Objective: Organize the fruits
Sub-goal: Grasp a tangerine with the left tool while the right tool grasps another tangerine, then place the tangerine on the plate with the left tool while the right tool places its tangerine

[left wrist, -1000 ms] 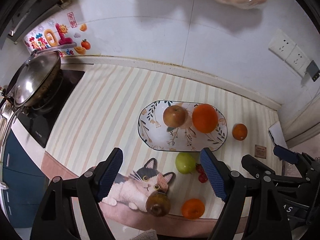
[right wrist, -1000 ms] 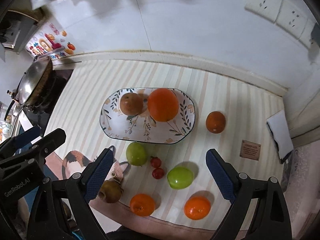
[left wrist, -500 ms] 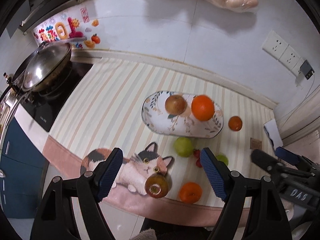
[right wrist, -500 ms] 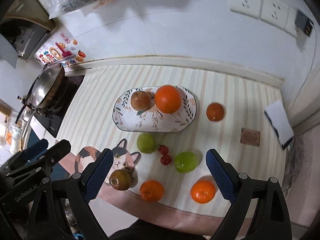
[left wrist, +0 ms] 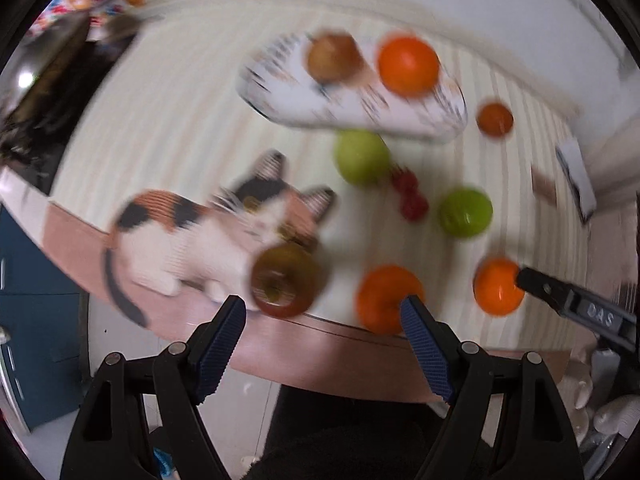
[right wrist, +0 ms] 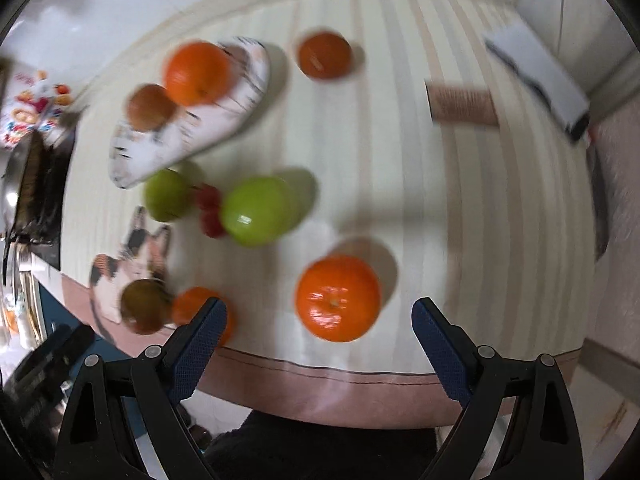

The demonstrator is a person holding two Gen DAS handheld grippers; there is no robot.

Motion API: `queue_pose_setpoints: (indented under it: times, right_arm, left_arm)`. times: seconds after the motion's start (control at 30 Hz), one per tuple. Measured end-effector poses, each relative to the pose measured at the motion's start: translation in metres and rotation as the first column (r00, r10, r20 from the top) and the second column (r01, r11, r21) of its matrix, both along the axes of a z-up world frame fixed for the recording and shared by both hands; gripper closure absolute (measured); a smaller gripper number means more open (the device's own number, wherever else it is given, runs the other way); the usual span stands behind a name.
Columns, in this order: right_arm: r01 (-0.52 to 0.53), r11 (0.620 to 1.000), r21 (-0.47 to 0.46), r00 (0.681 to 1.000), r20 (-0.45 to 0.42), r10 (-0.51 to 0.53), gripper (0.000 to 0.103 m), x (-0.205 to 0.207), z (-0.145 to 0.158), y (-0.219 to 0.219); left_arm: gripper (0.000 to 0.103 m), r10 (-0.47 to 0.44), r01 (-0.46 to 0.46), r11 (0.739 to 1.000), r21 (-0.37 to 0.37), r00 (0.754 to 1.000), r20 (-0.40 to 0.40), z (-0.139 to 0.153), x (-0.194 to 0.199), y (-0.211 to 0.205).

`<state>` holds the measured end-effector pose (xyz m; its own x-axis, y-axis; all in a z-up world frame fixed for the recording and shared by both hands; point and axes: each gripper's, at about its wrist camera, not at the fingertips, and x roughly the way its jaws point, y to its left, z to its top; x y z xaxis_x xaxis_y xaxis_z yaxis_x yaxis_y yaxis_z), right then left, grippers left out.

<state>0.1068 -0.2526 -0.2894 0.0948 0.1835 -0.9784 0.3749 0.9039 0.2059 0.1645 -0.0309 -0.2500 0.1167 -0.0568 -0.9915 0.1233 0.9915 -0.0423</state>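
Both views are motion-blurred. A patterned oval plate (left wrist: pixel 288 100) holds a brown fruit (left wrist: pixel 332 58) and a big orange (left wrist: pixel 408 66). Loose on the striped mat lie two green apples (left wrist: pixel 362 156) (left wrist: pixel 466 212), small red fruits (left wrist: pixel 412 198), a dark orange (left wrist: pixel 495 119), a brown-green fruit (left wrist: pixel 286 280) and two oranges (left wrist: pixel 384 296) (left wrist: pixel 498 286). My left gripper (left wrist: pixel 322 314) is open above the mat's front edge, between the brown-green fruit and an orange. My right gripper (right wrist: pixel 316 316) is open, with an orange (right wrist: pixel 338 298) just beyond its fingertips.
A wok (left wrist: pixel 36 80) sits on a black hob at the far left. A white card (right wrist: pixel 536 76) and a brown tag (right wrist: pixel 462 104) lie at the mat's right side. The counter's front edge runs just under both grippers, with a blue cabinet (left wrist: pixel 32 280) below.
Both grippers have dropped toward the mat, so the fruits look larger. The right gripper has rolled and now hangs over the front right orange. The jaws have kept their width.
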Motion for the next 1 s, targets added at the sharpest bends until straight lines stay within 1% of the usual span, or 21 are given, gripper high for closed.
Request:
queue_pose_setpoints:
  times: [0.07, 0.13, 0.2, 0.3, 0.33, 0.43, 0.5, 0.57, 0.6, 0.67, 0.7, 0.73, 0.83, 0.9, 1.0]
  right_arm:
    - [0.015, 1.0, 0.018, 1.0, -0.022, -0.015, 0.007, 0.0, -0.019, -0.003]
    - [0.026, 0.999, 0.02, 0.999, -0.041, -0.025, 0.008, 0.002, -0.034, -0.006]
    - [0.035, 0.999, 0.022, 0.998, -0.057, -0.034, 0.008, 0.003, -0.046, -0.007]
    - [0.034, 0.999, 0.021, 0.997, -0.068, -0.032, 0.008, 0.006, -0.055, -0.007]
    - [0.032, 0.999, 0.017, 0.997, -0.073, -0.03, 0.009, 0.007, -0.057, -0.007]
    - [0.026, 1.0, 0.014, 0.996, -0.084, -0.024, 0.01, 0.012, -0.061, -0.006]
    - [0.02, 1.0, 0.011, 0.995, -0.093, -0.019, 0.011, 0.014, -0.064, -0.004]
    - [0.016, 1.0, 0.014, 0.995, -0.099, -0.014, 0.014, 0.017, -0.065, -0.003]
    - [0.014, 1.0, 0.015, 0.995, -0.101, -0.012, 0.015, 0.018, -0.066, -0.003]
    - [0.006, 1.0, 0.016, 0.994, -0.106, -0.004, 0.02, 0.02, -0.067, -0.001]
    - [0.0, 1.0, 0.017, 0.994, -0.11, 0.002, 0.021, 0.021, -0.068, 0.0]
    - [-0.006, 1.0, 0.022, 0.994, -0.111, 0.008, 0.024, 0.021, -0.069, 0.002]
    - [-0.032, 0.999, 0.03, 0.993, -0.112, 0.035, 0.034, 0.022, -0.07, 0.01]
    - [-0.05, 0.999, 0.013, 0.993, -0.11, 0.051, 0.035, 0.024, -0.071, 0.019]
    - [-0.057, 0.998, 0.011, 0.992, -0.111, 0.058, 0.035, 0.026, -0.071, 0.022]
  left_arm:
    - [0.024, -0.036, 0.036, 0.999, -0.012, 0.998, -0.061, -0.022, 0.004, -0.017]
    - [0.024, -0.063, 0.063, 0.998, -0.003, 0.993, -0.103, -0.042, 0.007, -0.032]
    - [0.024, -0.081, 0.083, 0.996, 0.013, 0.989, -0.125, -0.057, 0.009, -0.042]
    - [0.024, -0.109, 0.115, 0.993, 0.03, 0.981, -0.162, -0.077, 0.011, -0.056]
    - [0.024, -0.113, 0.119, 0.993, 0.024, 0.979, -0.169, -0.081, 0.012, -0.058]
    - [0.024, -0.122, 0.131, 0.99, 0.044, 0.976, -0.178, -0.092, 0.014, -0.063]
    - [0.024, -0.126, 0.138, 0.989, 0.054, 0.975, -0.185, -0.098, 0.015, -0.065]
    - [0.026, -0.13, 0.142, 0.989, 0.052, 0.974, -0.184, -0.102, 0.015, -0.067]
    - [0.028, -0.131, 0.141, 0.989, 0.044, 0.974, -0.185, -0.104, 0.014, -0.067]
    - [0.037, -0.136, 0.143, 0.99, 0.021, 0.973, -0.184, -0.104, 0.013, -0.069]
    - [0.04, -0.143, 0.149, 0.988, 0.025, 0.974, -0.178, -0.103, 0.012, -0.071]
    - [0.04, -0.15, 0.16, 0.986, 0.044, 0.974, -0.17, -0.104, 0.012, -0.076]
    - [0.041, -0.155, 0.165, 0.985, 0.05, 0.976, -0.154, -0.104, 0.011, -0.08]
    - [0.041, -0.152, 0.161, 0.986, 0.047, 0.976, -0.153, -0.103, 0.013, -0.081]
    - [0.041, -0.147, 0.155, 0.987, 0.045, 0.979, -0.141, -0.097, 0.014, -0.078]
